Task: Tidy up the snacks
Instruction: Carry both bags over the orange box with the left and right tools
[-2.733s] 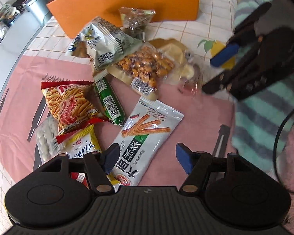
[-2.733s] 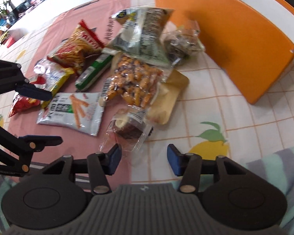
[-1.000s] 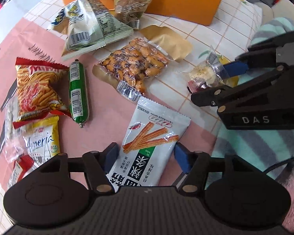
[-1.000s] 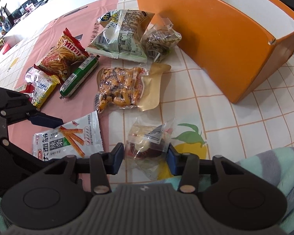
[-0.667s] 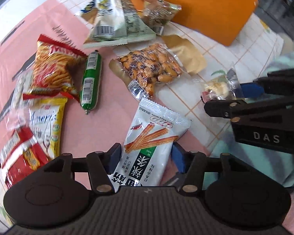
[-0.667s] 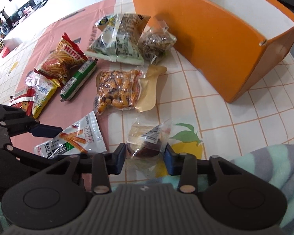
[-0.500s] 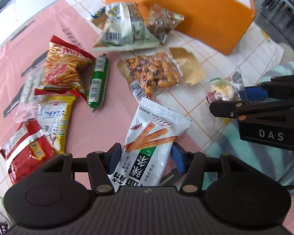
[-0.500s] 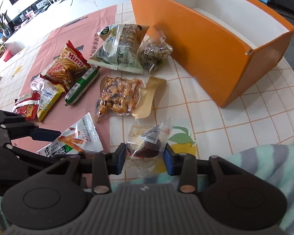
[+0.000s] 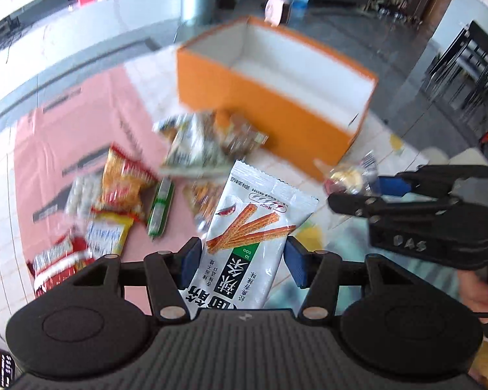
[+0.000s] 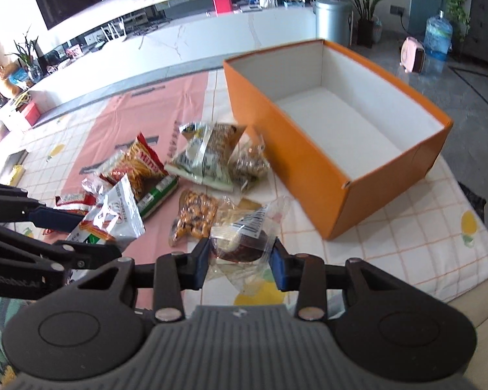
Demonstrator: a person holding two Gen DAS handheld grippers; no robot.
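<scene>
Orange box (image 10: 312, 149) sits open-topped, with loose snacks strewn beside its near wall. Your left gripper (image 9: 240, 260) clamps the white stick-snack packet (image 9: 250, 230), lifted short of the box. Your right gripper (image 10: 240, 260) pinches a clear-wrapped cake (image 10: 240, 240), also raised just short of the box.
</scene>
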